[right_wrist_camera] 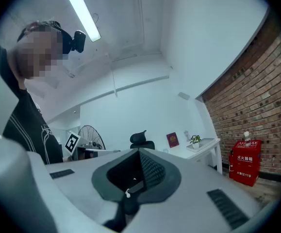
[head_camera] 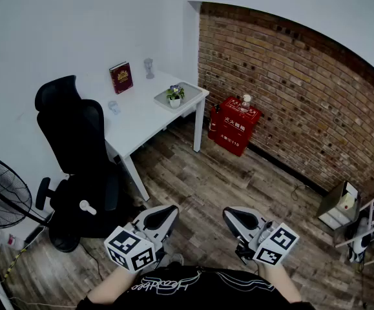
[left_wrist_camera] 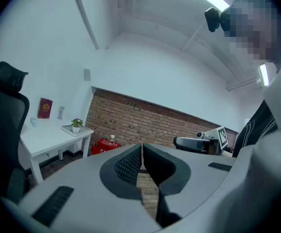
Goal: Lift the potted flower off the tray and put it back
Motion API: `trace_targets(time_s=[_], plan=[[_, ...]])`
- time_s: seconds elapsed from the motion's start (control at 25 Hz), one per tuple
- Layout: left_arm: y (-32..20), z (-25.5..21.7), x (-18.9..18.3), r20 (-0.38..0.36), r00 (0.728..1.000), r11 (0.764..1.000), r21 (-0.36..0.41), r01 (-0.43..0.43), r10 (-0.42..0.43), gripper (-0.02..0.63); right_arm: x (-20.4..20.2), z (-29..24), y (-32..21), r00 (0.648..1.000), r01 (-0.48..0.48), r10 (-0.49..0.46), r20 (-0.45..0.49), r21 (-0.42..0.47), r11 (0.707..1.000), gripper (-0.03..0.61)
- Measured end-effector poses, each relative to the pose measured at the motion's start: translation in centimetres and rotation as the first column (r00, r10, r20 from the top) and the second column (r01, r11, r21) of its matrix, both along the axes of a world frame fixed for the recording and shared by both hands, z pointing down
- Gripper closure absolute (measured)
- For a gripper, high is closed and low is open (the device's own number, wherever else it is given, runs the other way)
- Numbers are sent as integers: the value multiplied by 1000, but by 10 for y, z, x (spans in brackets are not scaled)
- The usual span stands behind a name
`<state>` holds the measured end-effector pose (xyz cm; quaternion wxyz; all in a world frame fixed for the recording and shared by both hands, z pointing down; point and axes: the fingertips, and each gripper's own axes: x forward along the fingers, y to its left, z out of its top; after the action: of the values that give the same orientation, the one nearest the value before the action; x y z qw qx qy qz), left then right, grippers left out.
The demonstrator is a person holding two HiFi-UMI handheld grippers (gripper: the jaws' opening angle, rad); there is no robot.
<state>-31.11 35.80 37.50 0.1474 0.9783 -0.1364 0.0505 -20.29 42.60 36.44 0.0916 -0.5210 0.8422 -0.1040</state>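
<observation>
Potted flower (head_camera: 175, 95) standing upright on the grey tray (head_camera: 192, 90), at the corner of the white worktop (head_camera: 138, 118).
The tray lies near the worktop edge close to the brick wall (head_camera: 290, 89); a red book (head_camera: 121, 77) stands further back, and a black chair (head_camera: 77, 141) is at the worktop's side. Both claws are well apart from the flower, over the wooden floor (head_camera: 206, 179): the left claw (head_camera: 169, 210) is clenched with nothing in it, and the right claw (head_camera: 230, 213) is also clenched and empty.
</observation>
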Motion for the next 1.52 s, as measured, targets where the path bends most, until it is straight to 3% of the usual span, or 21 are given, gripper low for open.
trace_targets(time_s=[0.28,0.72,0.84,1.0,1.28,1.52], plan=[[23,0,15,5,1000,999,25,-24,24,575,13,6,29,999,-38,38,10,8,999,578],[21,-6,19,0,1000,995,102,5,-5,567,26,12,46,996,-91,90,5,20,996,577],[8,-5,23,-21,1000,996,92,10,-8,412,31,17,44,995,-95,95,0,16,995,577],[-15,1,33,-38,999,994,100,31,-28,336,44,28,36,993,-115,115,6,3,993,576],[-72,29,64,-19,997,993,93,71,-69,284,71,56,6,987,-156,157,22,-49,987,577],[-141,56,97,1,993,992,48,117,-117,272,111,69,-58,988,-150,153,28,-95,984,575]])
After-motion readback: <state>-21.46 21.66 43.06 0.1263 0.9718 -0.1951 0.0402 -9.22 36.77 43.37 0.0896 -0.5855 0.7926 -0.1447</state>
